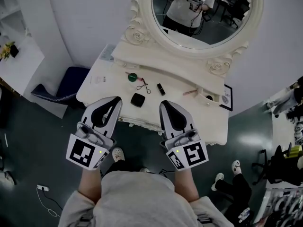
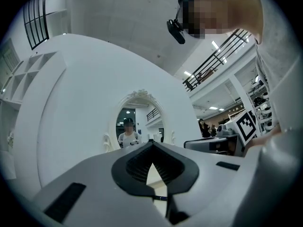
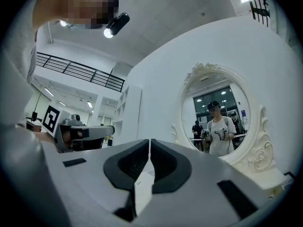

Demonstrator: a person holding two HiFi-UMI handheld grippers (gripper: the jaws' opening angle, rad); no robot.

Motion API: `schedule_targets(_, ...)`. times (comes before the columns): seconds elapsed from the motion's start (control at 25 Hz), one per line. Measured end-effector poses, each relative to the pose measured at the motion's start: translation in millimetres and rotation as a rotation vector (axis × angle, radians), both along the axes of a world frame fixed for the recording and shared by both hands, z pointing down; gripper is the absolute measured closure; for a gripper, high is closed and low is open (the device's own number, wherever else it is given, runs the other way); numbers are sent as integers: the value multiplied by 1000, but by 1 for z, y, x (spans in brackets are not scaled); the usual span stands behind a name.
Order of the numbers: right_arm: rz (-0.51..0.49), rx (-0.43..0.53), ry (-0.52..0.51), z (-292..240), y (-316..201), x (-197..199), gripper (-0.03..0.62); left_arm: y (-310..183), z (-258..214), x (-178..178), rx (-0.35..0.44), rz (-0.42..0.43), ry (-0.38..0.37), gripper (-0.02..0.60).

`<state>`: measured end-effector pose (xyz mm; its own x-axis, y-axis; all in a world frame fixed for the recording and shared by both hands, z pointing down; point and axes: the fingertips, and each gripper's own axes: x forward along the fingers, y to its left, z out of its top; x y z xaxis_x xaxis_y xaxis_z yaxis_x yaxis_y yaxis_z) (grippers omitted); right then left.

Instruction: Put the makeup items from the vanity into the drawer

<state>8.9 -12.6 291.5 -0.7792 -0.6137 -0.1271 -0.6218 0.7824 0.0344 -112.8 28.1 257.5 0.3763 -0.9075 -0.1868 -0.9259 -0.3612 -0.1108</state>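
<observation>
Noted shut and empty — left gripper (image 1: 115,101) and right gripper (image 1: 164,104) alike — just short of the small black square compact (image 1: 138,100) lying flat on the white ornate vanity top (image 1: 199,115) between them; judged light, rigid, slick-cased, best pinched across opposite edges.

The mirror (image 1: 208,32) is cut off by the head view's top edge. The left hand-held gripper (image 1: 115,100) and right hand-held gripper (image 1: 164,104) cover the worktop's (image 1: 102,82) front edge. The pinkish item (image 1: 190,92) is too small to name.
</observation>
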Motion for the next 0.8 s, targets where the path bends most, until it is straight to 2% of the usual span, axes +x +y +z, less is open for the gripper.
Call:
schedule_targets(0.4, 44, 1, 11, 3, -28, -40, 569, -34, 11, -41, -27, 51, -5, 571)
schedule_targets(0.68, 83, -5, 6, 4, -45, -60, 569, -56, 5, -62, 2, 80, -1, 571)
schedule_targets(0.8, 104, -9, 2, 6, -51, -68, 569, -62, 14, -72, -32, 105, -24, 571)
